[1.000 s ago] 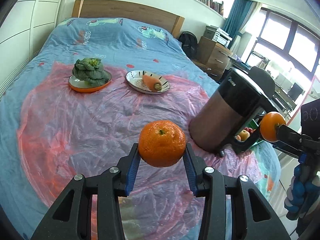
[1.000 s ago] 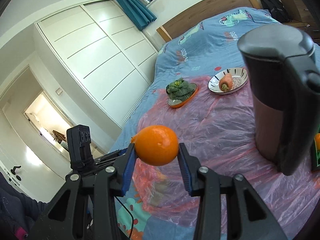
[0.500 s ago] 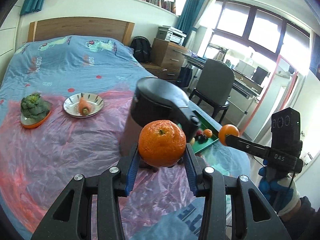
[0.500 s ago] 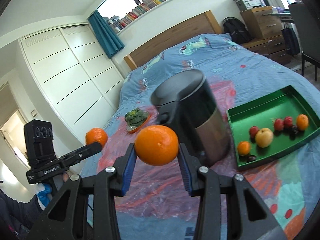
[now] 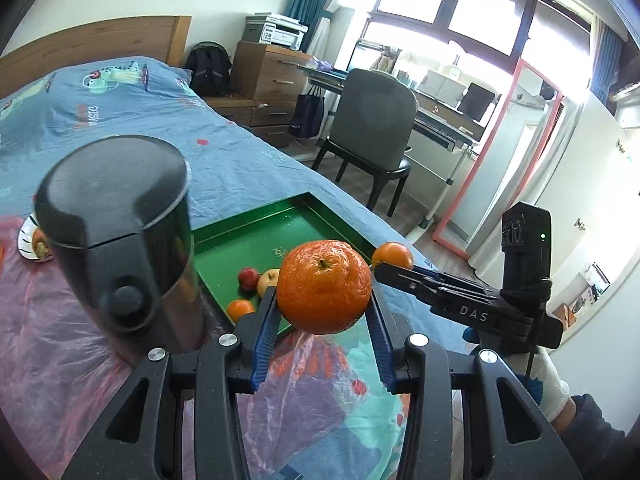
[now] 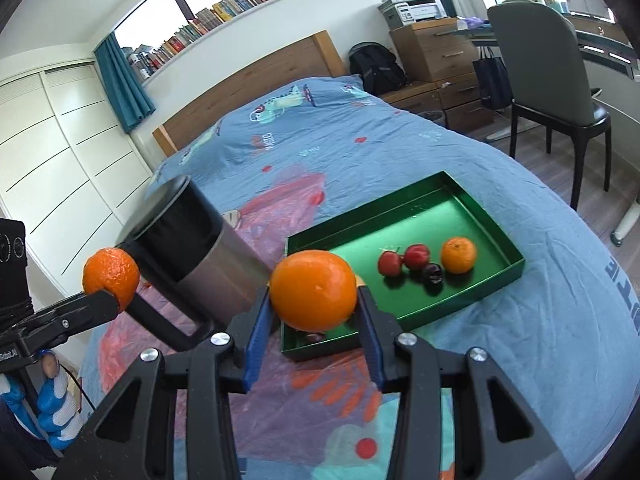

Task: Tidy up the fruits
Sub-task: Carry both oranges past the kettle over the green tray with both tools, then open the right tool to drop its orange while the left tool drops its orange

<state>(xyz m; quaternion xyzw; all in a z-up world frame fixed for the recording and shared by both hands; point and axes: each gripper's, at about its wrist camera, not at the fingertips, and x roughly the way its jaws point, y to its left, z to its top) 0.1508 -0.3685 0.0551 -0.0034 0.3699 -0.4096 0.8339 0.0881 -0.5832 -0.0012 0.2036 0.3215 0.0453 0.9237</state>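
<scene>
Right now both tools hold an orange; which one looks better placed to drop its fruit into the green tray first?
Probably the right tool: its smooth orange hangs at the green tray near corner. The left tool, holding the bumpy orange, sits beside the kettle.

We see an orange mandarin [image 5: 323, 286], a green tray [image 6: 472, 196], a blue cartoon-print bedsheet [image 6: 340, 148], pink-red translucent plastic sheeting [image 5: 60, 344], and a black-and-steel kettle [image 6: 200, 248].

Fruits [image 6: 458, 255] lie in tray [image 6: 505, 241], right of kettle [image 6: 200, 248].
</scene>
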